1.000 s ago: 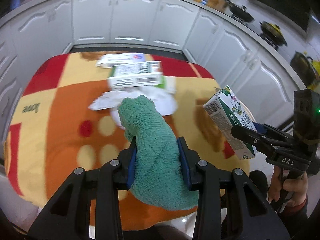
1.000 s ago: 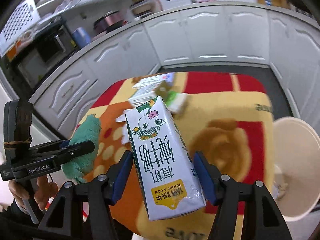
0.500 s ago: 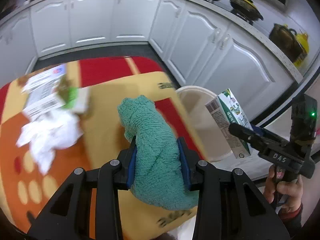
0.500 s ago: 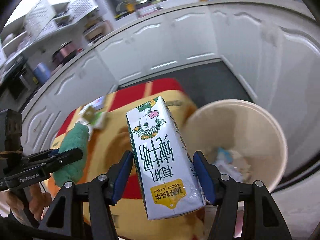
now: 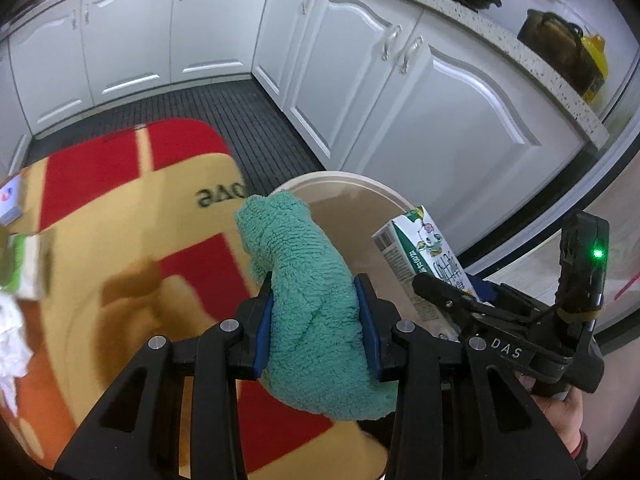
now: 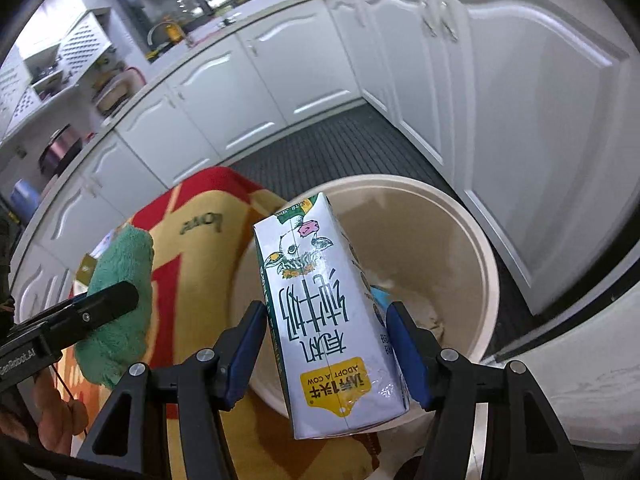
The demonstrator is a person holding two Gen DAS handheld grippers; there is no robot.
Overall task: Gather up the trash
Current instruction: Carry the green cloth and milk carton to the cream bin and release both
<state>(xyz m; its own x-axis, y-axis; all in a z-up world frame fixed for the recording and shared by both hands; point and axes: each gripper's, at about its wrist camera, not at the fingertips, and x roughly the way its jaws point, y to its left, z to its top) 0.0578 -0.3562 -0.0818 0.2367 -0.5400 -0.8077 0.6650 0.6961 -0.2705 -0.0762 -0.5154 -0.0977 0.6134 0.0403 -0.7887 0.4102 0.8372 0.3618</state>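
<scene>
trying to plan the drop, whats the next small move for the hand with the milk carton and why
Probably ease the right gripper a little farther over the bin, then open. The milk carton is clamped between its pads and already hangs over the near rim, with the open mouth just beyond it.

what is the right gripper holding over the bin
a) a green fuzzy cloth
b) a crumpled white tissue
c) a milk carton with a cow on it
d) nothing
c, the right gripper has its blue pads pressed on both sides of the milk carton, above the beige bin; the green cloth is in the left gripper.
</scene>
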